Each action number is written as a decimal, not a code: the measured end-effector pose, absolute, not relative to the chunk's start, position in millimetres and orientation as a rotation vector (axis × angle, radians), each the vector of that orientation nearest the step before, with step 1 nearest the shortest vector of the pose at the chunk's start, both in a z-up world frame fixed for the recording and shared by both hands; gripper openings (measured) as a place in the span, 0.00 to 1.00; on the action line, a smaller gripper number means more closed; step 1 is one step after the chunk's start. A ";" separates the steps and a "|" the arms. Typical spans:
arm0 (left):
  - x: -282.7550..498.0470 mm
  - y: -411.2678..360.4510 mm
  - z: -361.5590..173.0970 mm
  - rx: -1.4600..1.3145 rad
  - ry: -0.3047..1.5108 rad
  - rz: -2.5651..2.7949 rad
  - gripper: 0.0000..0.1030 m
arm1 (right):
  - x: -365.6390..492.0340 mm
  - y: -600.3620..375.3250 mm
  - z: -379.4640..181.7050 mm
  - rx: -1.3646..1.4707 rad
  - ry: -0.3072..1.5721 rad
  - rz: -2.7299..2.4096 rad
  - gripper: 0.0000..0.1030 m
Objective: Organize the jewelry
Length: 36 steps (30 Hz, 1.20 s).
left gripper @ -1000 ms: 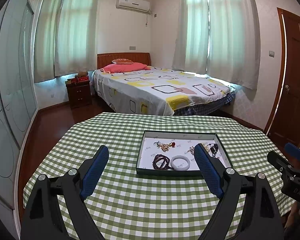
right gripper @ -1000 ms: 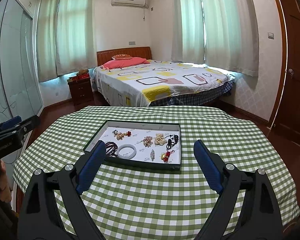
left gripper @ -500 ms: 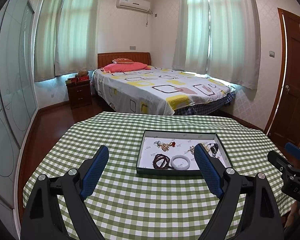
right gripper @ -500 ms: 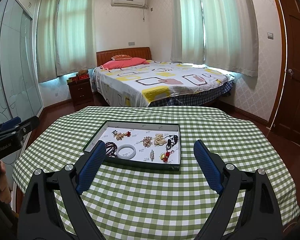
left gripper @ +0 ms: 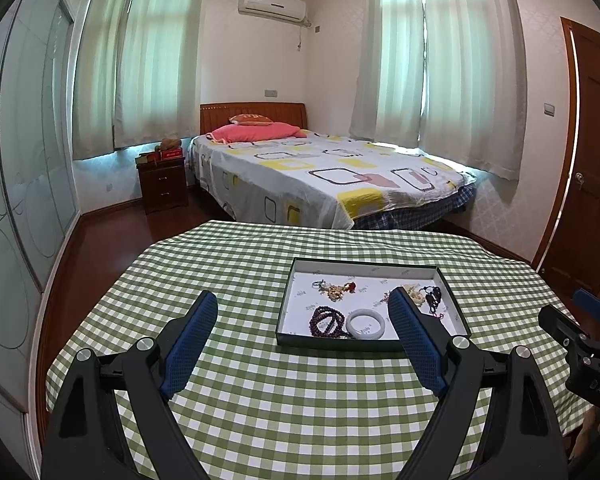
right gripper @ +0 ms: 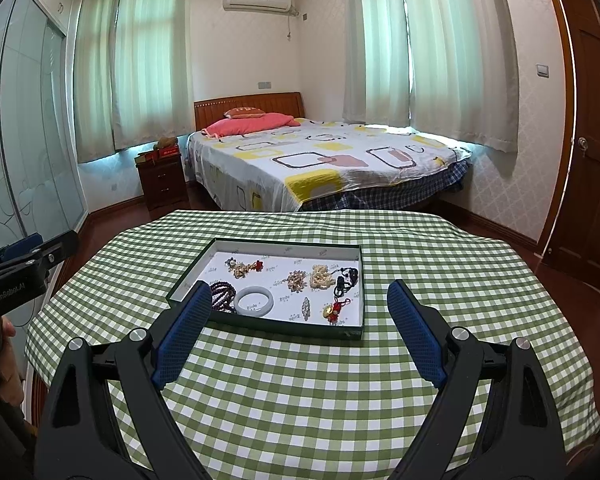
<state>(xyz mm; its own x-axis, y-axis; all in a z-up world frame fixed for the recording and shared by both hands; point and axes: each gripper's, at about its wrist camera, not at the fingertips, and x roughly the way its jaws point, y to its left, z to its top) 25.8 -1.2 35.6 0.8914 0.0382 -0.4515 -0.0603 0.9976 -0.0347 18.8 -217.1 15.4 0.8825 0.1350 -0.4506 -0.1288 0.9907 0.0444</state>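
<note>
Green-checked cloth is covering the bench (left gripper: pixel 300 408) in the left wrist view; left gripper (left gripper: pixel 302 320) is hovering, jaws spread, nothing pinched. Right wrist view: right gripper (right gripper: pixel 298 308) is hanging the same way, and all the jewelry is sitting in the tray (right gripper: pixel 284 330), bangle (right gripper: pixel 255 300) beside dark beads (right gripper: pixel 223 296). Could be pre-sorting or finished, honestly.

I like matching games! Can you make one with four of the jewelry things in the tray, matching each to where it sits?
Things:
1. white round bangle
2. dark purple bead bracelet
3. black cord necklace
4. gold charm with red tassel

Places:
A. far right side of the tray
B. near right corner
C. near edge, right of the purple beads
D. near left corner, partly behind a blue claw finger

Pairs: 1-C, 2-D, 3-A, 4-B
</note>
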 end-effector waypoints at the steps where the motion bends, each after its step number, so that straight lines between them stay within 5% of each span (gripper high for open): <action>1: 25.7 -1.5 35.7 -0.047 0.464 0.051 0.82 | 18.8 -217.1 15.3 0.014 0.469 0.138 0.85; 36: 31.6 -11.1 24.9 0.013 0.439 0.070 0.83 | 20.6 -213.9 7.3 0.015 0.481 0.136 0.85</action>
